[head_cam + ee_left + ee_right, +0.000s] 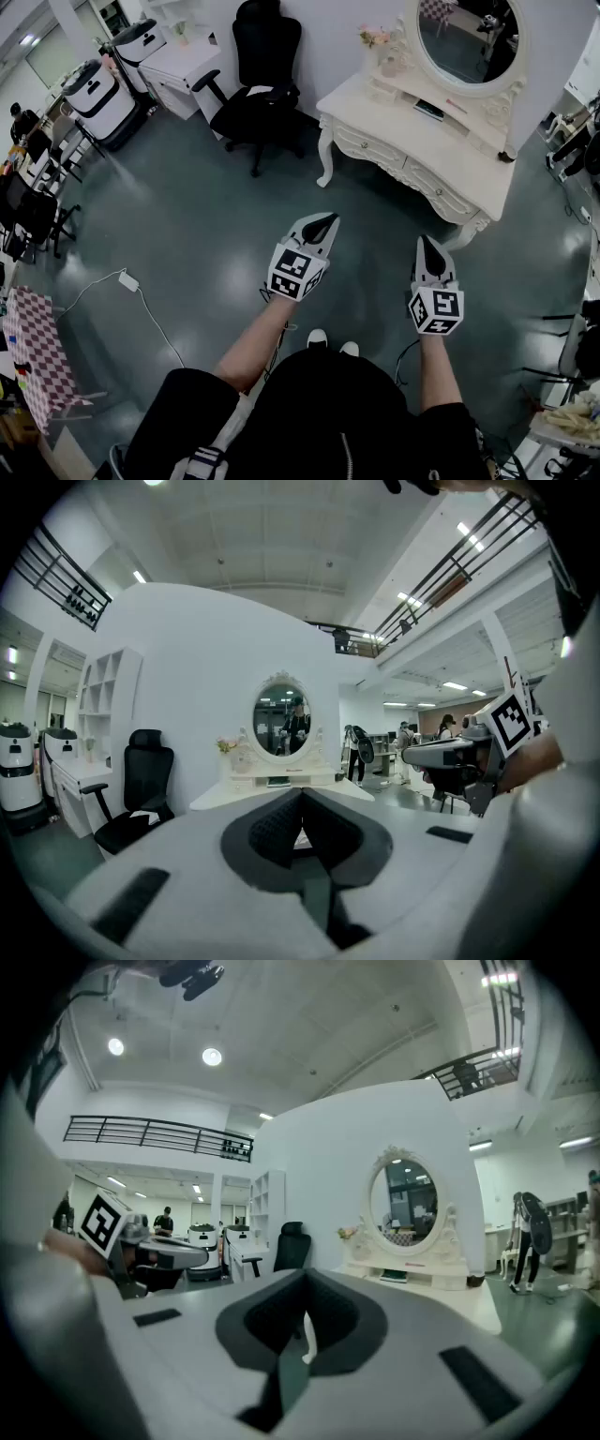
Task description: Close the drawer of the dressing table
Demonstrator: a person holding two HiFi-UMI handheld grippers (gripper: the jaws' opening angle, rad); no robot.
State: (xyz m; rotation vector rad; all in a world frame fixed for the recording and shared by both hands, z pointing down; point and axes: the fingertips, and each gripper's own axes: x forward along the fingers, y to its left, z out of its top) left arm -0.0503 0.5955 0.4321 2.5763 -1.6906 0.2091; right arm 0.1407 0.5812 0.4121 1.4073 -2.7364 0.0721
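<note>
- Your left claw (320, 225): jaws pressed together, nothing between them.
- Your right claw (430, 251): jaws together, empty, just right of the left one.
- Dressing table (375, 105): ahead of both claws and well apart from them. Its drawer fronts (433, 190) face you and its oval mirror (466, 37) stands behind.
- Black office chair (263, 89): ahead-left of your left claw.

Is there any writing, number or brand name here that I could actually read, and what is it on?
No words or numbers can be read in any view.
The marker cubes: black-and-white square patterns, not writing.
The flat item on the dressing table: any print is too small to read.
</note>
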